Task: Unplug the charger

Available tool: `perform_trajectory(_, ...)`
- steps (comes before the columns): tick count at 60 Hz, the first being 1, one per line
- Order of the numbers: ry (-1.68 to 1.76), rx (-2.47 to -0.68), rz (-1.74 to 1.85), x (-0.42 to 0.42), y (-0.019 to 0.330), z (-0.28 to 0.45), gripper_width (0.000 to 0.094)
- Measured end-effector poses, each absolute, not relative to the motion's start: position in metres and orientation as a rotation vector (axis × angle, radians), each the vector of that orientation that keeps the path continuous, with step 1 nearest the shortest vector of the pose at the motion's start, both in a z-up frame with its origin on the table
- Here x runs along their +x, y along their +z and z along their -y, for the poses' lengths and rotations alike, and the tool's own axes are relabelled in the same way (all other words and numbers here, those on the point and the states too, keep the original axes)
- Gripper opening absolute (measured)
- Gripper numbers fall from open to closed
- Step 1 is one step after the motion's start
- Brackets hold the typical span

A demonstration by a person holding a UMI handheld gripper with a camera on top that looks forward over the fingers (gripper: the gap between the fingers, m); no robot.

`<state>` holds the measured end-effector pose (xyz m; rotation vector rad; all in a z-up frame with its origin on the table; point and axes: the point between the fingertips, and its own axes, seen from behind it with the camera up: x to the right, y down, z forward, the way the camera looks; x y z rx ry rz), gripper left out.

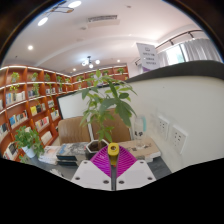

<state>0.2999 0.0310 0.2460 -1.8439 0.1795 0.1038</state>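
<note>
My gripper is shut on a small yellow charger, which sticks up from between the tips of the magenta pads. The charger is held in the air, apart from the white wall to the right. Two white wall sockets sit on that wall, ahead of and to the right of the fingers. No cable shows on the charger.
A potted green plant stands just beyond the fingers on a cluttered table. A brown chair back is behind it. Bookshelves line the far left wall. A sign hangs above the white wall.
</note>
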Motion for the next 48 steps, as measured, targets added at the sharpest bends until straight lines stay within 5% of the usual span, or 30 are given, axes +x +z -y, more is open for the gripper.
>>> perform_trajectory(18, 0.096, -2.21, -0.262, 0.347, 0.052, 0.002, 0.0037)
perform_trajectory(28, 0.124, -2.286, -0.305, 0.347, 0.007, 0.011, 0.0039)
perform_trajectory(39, 0.14, -2.305, -0.347, 0.351, -0.001, 0.008, 0.011)
perform_trajectory(42, 0.125, -2.32, -0.366, 0.353, -0.003, 0.009, 0.0195)
perform_trajectory(48, 0.045, -2.31, -0.36, 0.363, 0.009, 0.011, 0.0542)
